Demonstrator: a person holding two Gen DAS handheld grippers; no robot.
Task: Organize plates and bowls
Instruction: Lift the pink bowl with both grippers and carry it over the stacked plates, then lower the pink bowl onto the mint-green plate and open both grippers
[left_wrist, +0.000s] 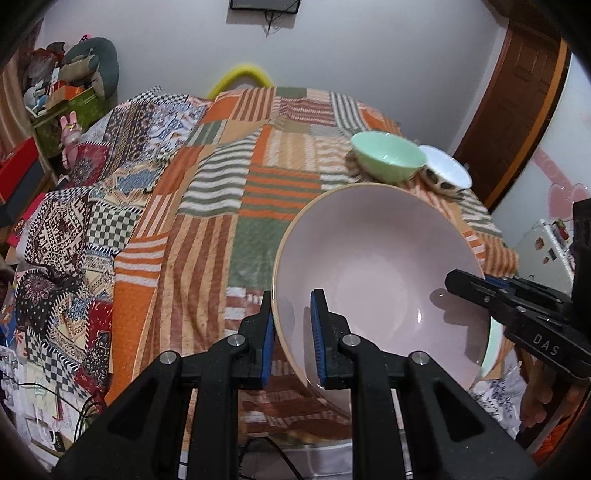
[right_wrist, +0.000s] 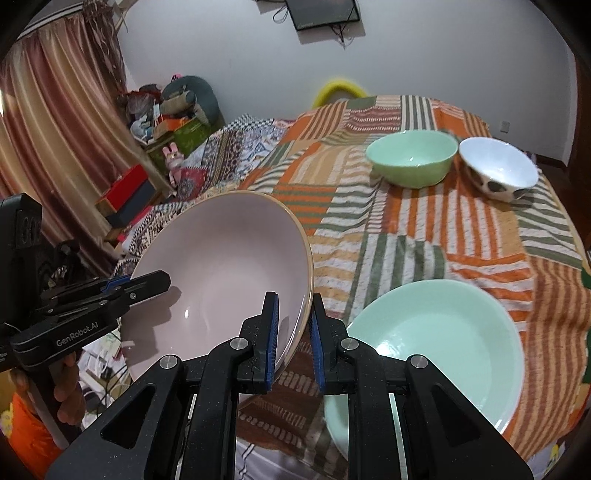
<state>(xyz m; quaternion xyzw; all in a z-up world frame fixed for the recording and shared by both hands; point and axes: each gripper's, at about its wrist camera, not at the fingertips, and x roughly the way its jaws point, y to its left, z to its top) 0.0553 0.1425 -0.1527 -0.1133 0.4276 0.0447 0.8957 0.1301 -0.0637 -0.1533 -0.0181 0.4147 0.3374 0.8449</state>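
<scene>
A large pink bowl (left_wrist: 376, 266) (right_wrist: 229, 266) hangs tilted above the patchwork-covered table, held by both grippers. My left gripper (left_wrist: 291, 314) is shut on its left rim, one pad inside and one outside. On the opposite rim my right gripper (right_wrist: 293, 314) is shut the same way. Each gripper shows in the other's view: the right gripper (left_wrist: 476, 288) and the left gripper (right_wrist: 147, 284). A pale green plate (right_wrist: 443, 343) lies on the table just right of the pink bowl. Farther back stand a green bowl (left_wrist: 388, 157) (right_wrist: 412, 162) and a white spotted bowl (left_wrist: 447, 170) (right_wrist: 498, 168).
The table's patchwork cloth (left_wrist: 229, 206) (right_wrist: 406, 236) stretches left and back. Boxes, toys and a cushion (right_wrist: 173, 122) pile up against the wall at the left, by a curtain (right_wrist: 48, 129). A wooden door (left_wrist: 517, 110) stands at the right. A person's hand (right_wrist: 66, 384) grips the left handle.
</scene>
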